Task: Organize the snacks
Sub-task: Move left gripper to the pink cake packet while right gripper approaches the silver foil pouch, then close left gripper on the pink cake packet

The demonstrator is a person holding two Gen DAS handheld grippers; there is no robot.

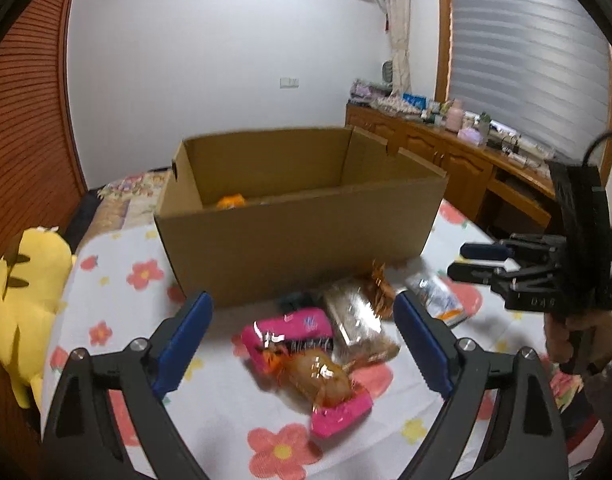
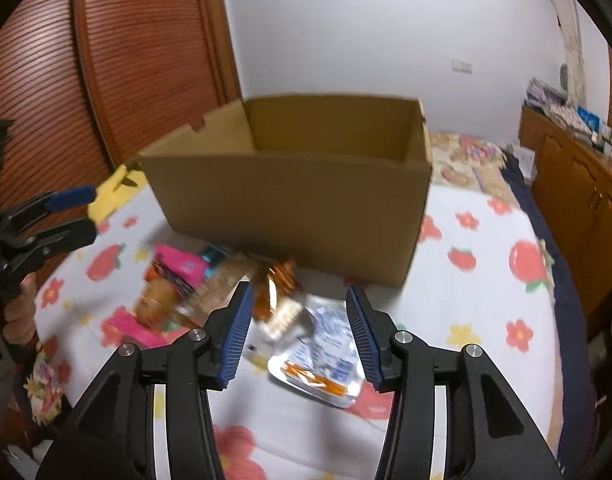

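Both grippers empty, jaws wide apart. Left gripper (image 1: 302,332) hovers over pink pack (image 1: 302,344) & amber snack (image 1: 322,376); right gripper (image 2: 300,328) over silver pouch (image 2: 322,356). All lie on bed sheet (image 1: 226,412) in front of cardboard box (image 1: 290,240). Drop straight down, pinch one pack only, lift clear of box rim.

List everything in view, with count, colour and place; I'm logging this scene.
box: one, brown cardboard, open, on the bed behind the snacks
orange item: one, inside the box
pink packs: two, in front of the box
clear wrapped snacks: several, brown and orange, beside the pink packs
silver pouch: one, blue and orange print, right of the pile
plush: one, yellow, left bed edge
sheet: one, white, floral
cabinet: one, wooden, cluttered top, far right
left claw: open, over the pink packs
right claw: open, over the pouch
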